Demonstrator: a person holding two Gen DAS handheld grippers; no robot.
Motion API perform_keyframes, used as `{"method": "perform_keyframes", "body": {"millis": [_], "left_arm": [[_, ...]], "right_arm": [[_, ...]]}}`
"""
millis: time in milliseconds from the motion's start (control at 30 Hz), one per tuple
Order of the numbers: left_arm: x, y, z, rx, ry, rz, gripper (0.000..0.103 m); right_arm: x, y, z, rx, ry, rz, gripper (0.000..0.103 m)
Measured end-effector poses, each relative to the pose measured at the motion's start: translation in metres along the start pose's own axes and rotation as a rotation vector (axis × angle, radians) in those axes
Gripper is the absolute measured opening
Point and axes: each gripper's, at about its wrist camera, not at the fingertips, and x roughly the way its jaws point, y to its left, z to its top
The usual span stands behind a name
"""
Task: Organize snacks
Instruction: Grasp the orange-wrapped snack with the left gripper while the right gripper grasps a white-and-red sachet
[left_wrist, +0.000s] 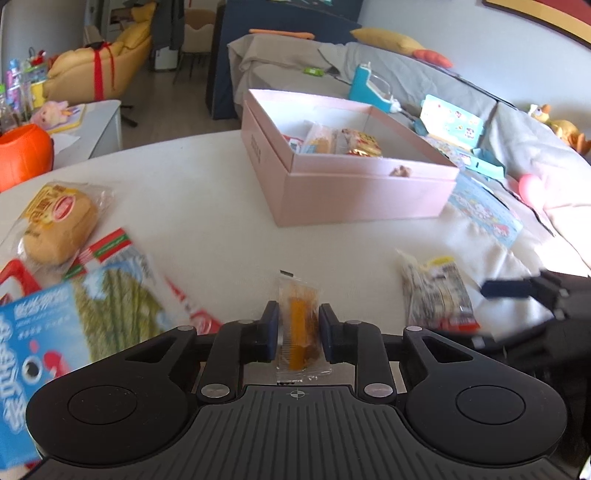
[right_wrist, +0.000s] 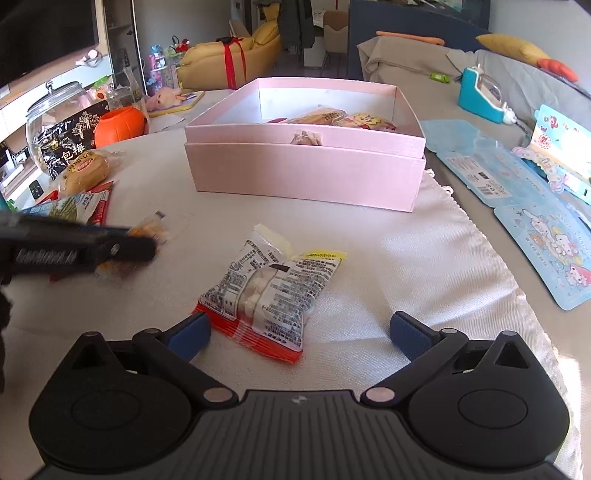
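While left tool pinches orange snack; right tool open.

Right gripper, jaws spread, near printed packet.

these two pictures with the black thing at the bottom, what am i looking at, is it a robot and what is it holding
No robot: a person holds a two-finger claw in each hand, each with a camera looking along its fingers. The left claw is shut on a small clear-wrapped orange snack. The right claw is open, around a white printed snack packet lying on the white table. Behind stands an open pink box with some snacks already inside. In the left view, a wrapped bun and a blue-green snack bag lie to the left.
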Motion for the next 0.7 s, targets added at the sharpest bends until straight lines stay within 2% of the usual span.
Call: {"method": "perform_keyframes", "body": {"millis": [133,200,333,367,533,700], "left_arm": [[-0.005,-0.002,-0.005,0.015,0.012,0.002,0.029],[-0.006,-0.003,-0.005,0.019,0.015,0.002,0.029],[-0.006,-0.001,-0.004,0.017,0.020,-0.004,0.029],[-0.005,0.000,-0.004,0.014,0.022,-0.006,0.029],[-0.007,-0.003,-0.003,0.011,0.046,-0.018,0.029],[-0.010,-0.009,-0.007,0.067,0.049,-0.018,0.029]], "right_arm": [[0.006,0.001,0.014,0.046,0.014,0.050,0.102],[0.009,0.004,0.021,0.063,0.014,0.069,0.095],[0.010,0.019,0.029,-0.007,0.015,0.036,0.057],[0.009,0.022,0.029,-0.030,0.014,0.040,0.054],[-0.009,0.022,0.031,-0.052,-0.024,0.065,0.053],[-0.025,0.006,0.041,-0.017,-0.077,0.050,0.053]]}}
